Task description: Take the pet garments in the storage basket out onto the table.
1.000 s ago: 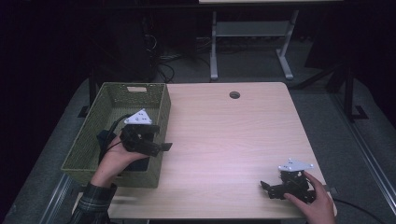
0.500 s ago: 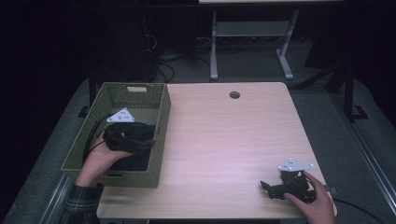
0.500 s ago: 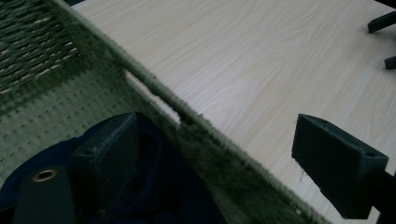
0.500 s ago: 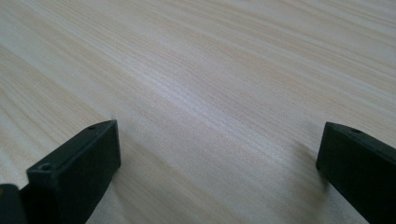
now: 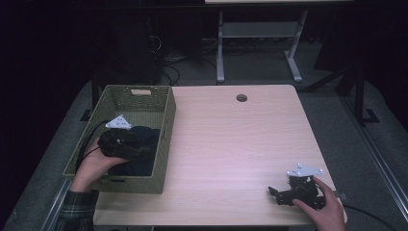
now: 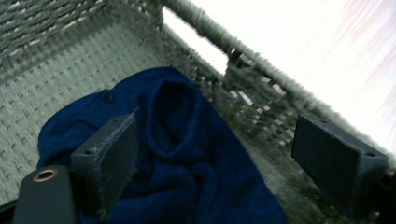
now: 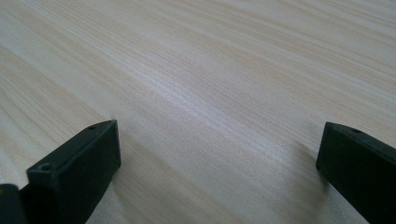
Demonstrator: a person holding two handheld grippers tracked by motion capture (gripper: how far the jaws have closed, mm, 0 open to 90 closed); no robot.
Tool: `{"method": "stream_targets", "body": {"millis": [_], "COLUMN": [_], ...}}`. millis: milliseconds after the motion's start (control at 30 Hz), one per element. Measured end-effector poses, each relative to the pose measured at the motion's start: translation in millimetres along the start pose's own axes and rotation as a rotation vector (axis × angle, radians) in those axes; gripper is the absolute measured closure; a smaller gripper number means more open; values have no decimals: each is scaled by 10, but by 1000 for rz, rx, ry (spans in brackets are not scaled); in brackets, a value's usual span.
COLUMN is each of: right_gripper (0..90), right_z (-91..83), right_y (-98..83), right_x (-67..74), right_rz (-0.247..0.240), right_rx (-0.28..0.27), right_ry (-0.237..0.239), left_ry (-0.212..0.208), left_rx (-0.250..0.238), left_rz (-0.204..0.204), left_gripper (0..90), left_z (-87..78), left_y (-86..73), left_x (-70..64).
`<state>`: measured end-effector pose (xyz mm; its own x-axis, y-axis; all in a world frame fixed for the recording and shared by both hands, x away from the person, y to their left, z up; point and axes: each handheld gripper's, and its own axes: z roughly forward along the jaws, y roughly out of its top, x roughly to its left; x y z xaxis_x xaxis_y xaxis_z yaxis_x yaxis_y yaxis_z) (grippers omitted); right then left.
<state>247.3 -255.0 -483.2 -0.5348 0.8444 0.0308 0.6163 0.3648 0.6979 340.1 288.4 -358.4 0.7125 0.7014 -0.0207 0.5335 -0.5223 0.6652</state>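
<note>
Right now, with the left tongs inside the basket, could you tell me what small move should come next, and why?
Probably lower the left tongs onto the blue cloth and close. Their jaws stand wide open just above the crumpled cloth, which lies in the green woven basket, ungripped.

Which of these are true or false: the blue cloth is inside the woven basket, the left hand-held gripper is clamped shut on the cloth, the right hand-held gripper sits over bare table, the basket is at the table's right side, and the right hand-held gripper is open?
1. The blue cloth lies inside the woven basket. True.
2. The left hand-held gripper is clamped shut on the cloth. False: its jaws stand wide apart over the cloth.
3. The right hand-held gripper sits over the bare table. True.
4. The basket is at the table's right side. False: it stands at the left edge.
5. The right hand-held gripper is open. True.
</note>
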Motion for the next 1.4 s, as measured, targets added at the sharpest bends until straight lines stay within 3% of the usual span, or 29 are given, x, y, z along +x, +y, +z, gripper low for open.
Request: {"method": "stream_targets", "body": {"millis": [367,767,967,1200,1367,1400], "right_gripper": [0,0,0,0,0,0], "right_z": [2,2,2,2,2,2], "right_y": [2,2,2,2,2,1], "right_x": [-3,-3,-3,-2,-3,-2], "right_rz": [-2,-1,-2,-1,-2,-2], "right_rx": [-1,-1,-1,-1,-1,-1], "right_ry": [0,0,0,0,0,0], "left_ry": [41,32,27,48,57,54], "left_rx": [84,168,181,235,294,334], "left_rz": [15,9,2,0,9,14], "left_gripper": [146,145,145,145,140,140], "left_z": [163,362,411,494,559,599], "left_y": [-66,-167,-214,-246,-266,-279], "left_x": [77,132,147,155,144,136]}}
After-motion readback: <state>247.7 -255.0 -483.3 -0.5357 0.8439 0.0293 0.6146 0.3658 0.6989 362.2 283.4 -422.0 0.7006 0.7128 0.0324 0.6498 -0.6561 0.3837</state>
